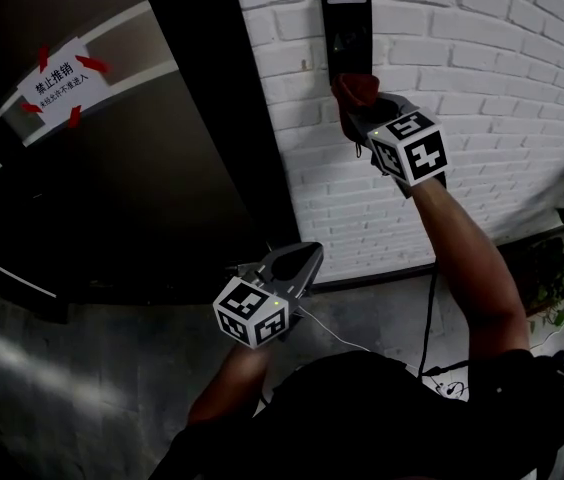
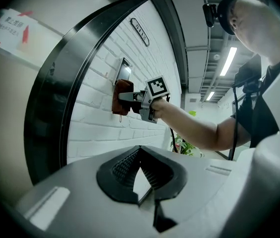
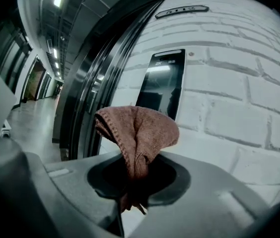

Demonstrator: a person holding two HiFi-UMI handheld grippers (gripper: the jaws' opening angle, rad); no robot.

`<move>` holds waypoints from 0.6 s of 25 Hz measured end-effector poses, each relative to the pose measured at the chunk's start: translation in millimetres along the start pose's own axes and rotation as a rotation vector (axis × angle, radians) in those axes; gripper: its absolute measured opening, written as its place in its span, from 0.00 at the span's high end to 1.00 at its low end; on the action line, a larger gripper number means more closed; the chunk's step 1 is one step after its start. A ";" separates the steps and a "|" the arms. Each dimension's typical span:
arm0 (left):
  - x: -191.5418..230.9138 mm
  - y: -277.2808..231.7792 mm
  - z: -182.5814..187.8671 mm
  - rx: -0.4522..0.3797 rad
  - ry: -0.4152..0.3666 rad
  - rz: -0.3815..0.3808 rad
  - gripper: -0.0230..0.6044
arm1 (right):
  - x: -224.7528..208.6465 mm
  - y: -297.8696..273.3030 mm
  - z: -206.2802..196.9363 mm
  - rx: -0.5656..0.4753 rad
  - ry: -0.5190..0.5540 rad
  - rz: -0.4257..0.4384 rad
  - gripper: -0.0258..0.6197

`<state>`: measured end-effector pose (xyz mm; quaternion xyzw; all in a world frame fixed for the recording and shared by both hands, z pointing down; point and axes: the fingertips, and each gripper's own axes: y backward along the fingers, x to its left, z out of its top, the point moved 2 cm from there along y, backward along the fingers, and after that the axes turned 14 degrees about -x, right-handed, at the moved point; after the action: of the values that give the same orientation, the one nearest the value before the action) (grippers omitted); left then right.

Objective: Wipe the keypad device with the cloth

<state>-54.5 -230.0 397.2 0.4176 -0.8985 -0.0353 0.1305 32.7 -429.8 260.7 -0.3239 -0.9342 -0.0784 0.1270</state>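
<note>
The wiping looks to be at its start or in mid-stroke: the right gripper (image 1: 357,103) has its jaws clamped on a bunched cloth (image 3: 137,130) and holds it at the keypad device's (image 1: 347,28) 6 o'clock end, on or just off the surface. No frame shows which parts have been wiped; the upper face, toward 12 o'clock, likely remains to be done. The cloth is rust-brown, soft and nubbly with a stitched hem. The device is a slim, glossy black upright rectangle mounted on a rough white-painted brick wall (image 1: 482,58). The left gripper (image 1: 307,258) hangs idle toward 7 o'clock in the head view, its ribbed jaws together and holding nothing.
</note>
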 end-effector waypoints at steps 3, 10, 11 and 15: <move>1.4 0.8 0.0 -0.001 0.001 0.000 0.94 | 2.5 0.4 -7.5 0.017 -0.003 0.006 0.85; 1.4 1.6 -2.2 0.006 0.001 -0.007 0.94 | 6.7 3.3 -24.3 0.061 -0.017 0.023 0.86; 0.9 1.7 -2.4 0.007 0.001 -0.010 0.94 | 8.7 4.5 -26.7 0.068 -0.026 0.030 0.85; 0.1 2.7 -3.6 0.014 0.000 -0.017 0.94 | 16.2 10.4 -25.5 0.074 -0.034 0.046 0.86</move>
<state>-55.6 -228.1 401.2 0.4263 -0.8951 -0.0301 0.1275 31.8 -418.0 290.4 -0.3419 -0.9308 -0.0352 0.1246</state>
